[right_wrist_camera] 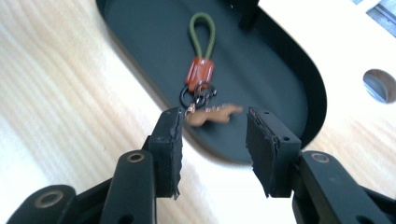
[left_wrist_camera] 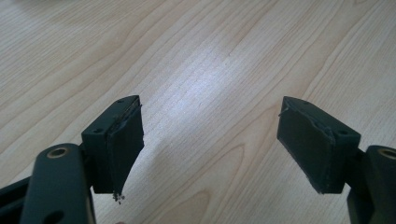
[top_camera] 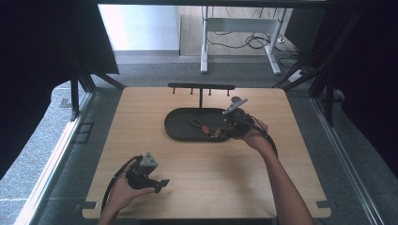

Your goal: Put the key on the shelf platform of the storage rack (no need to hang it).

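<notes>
Lab, curtained test table, cabled floor

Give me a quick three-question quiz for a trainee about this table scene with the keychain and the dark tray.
1. True or false: the keychain lies inside the dark oval tray.
2. What sits between the left gripper's jaws? A) the keychain B) nothing, only bare table C) a hook
3. Fill in: the keychain's loop is ____ in colour.

Key: 1 true. 2 B; those jaws stand wide apart over the wood. 3 green. The right gripper hangs over the near end of the tray, jaws apart and not pressing on the keychain.
</notes>
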Motion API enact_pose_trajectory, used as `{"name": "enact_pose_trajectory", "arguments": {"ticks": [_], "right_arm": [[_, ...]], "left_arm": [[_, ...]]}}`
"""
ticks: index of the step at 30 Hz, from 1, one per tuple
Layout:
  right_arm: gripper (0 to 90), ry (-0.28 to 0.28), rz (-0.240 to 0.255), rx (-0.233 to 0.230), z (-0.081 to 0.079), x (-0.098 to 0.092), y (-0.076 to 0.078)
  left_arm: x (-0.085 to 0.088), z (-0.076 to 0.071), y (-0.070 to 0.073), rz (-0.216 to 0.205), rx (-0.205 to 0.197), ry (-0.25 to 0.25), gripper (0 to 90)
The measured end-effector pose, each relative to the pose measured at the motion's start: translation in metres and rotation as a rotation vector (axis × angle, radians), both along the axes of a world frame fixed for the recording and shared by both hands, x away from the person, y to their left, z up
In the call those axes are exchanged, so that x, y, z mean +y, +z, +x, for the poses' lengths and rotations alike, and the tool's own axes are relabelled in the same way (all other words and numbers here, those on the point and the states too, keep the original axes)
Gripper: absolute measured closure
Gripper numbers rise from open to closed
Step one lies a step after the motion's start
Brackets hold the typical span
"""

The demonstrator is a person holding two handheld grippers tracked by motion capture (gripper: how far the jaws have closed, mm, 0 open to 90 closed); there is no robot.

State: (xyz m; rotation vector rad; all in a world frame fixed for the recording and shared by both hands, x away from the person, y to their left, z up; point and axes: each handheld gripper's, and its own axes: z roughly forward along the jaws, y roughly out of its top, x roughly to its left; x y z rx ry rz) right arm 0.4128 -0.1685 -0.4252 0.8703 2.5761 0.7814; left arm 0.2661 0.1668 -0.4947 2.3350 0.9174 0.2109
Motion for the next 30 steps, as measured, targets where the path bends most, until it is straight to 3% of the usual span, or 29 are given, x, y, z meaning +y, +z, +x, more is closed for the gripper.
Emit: {"name": "enact_pose_trajectory", "arguments": {"ticks": [10,15,24,30], "right_arm": [[56.2,0.004,0.046,-0.002,-0.036,-0.031,-0.01],[55.8,-0.002,0.08,0.015,-0.057,-0.048,-0.024],[54.6,-0.038,0.128,0.048,-0.077,-0.069,-0.052],[51.6,-0.048,0.127,0.058,-0.087,-0.073,-0.062]], "left_arm": [[-0.004,0.0,-0.002,0.011,-0.001,-0.004,23.3],[-0.005,-0.002,-0.001,0.008,0.0,0.002,23.3],[-0.009,-0.002,-0.003,0.02,0.004,-0.003,23.3],[-0.008,-0.003,-0.001,0.021,0.0,-0.002,23.3]]}}
